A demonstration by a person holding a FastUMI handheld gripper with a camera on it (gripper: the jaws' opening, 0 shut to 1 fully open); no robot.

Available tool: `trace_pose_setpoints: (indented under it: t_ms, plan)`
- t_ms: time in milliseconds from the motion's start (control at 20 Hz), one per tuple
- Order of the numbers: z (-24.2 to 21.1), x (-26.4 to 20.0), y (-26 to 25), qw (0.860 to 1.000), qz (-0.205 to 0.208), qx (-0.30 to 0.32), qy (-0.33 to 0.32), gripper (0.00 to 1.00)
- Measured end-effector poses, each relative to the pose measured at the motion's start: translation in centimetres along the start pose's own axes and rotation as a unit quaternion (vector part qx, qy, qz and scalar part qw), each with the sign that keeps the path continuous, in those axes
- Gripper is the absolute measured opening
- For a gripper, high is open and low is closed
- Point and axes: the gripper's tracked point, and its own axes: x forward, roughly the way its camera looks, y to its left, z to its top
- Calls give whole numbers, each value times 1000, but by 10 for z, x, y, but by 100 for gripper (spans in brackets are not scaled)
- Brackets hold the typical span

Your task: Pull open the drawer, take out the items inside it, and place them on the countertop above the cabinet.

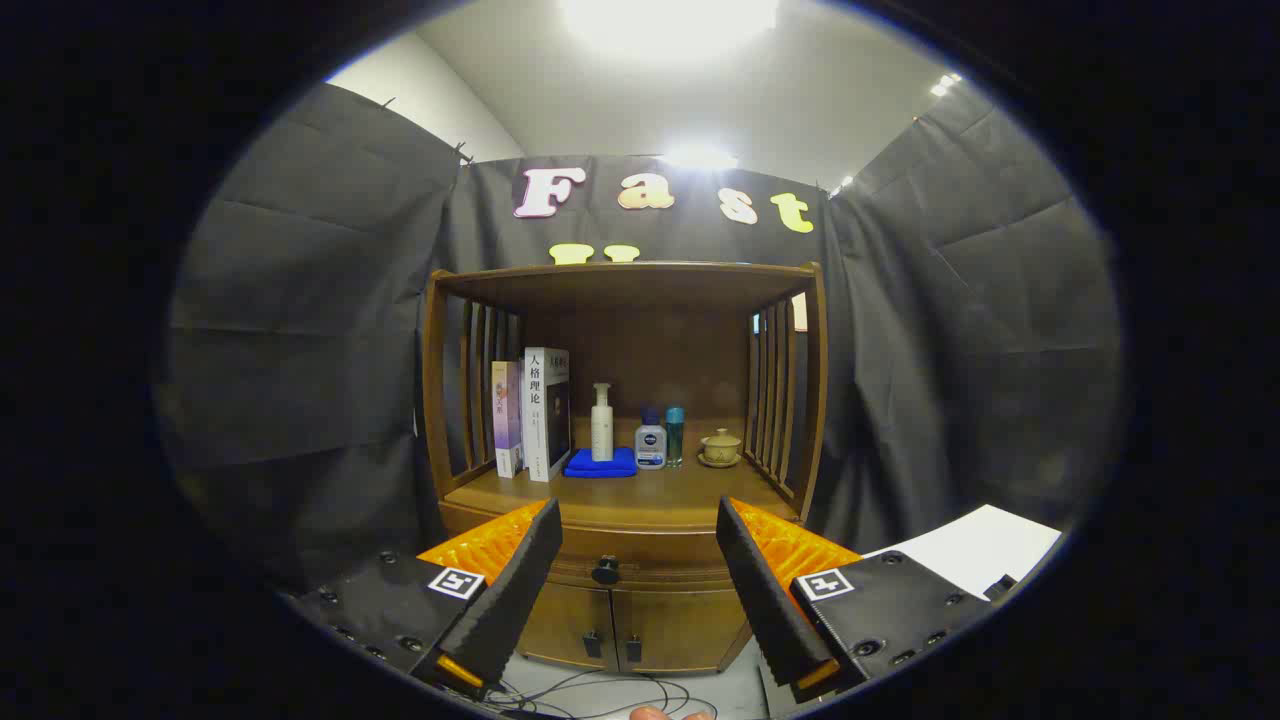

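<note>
The gripper hangs in front of the wooden cabinet, its two black fingers spread wide apart and grasping nothing. Between those fingers, and a little beyond them, sits the drawer, closed flush with the cabinet front, its dark round knob showing closer to the left finger than the right. The knob is apart from both fingers, no contact.

Above the drawer runs the countertop, the floor of an open shelf with slatted sides. At the back of the countertop, left of the knob's line, two books stand upright side by side. Just right of the books lies a folded blue cloth, and a slim white pump bottle stands on it. Right of the cloth comes a small clear bottle with a blue cap, then a teal bottle just behind it, then a small lidded cup on a saucer, near the right slats.

Below the drawer, two cabinet doors are shut, with dark handles at their meeting edges. Cables trail on the floor beneath.
</note>
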Motion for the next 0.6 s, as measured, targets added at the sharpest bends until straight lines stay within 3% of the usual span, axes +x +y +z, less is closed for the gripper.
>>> trace_pose_setpoints:
  t_ms: [600]
  plan:
    - [-22,19,17,1000,19,16,5,97]
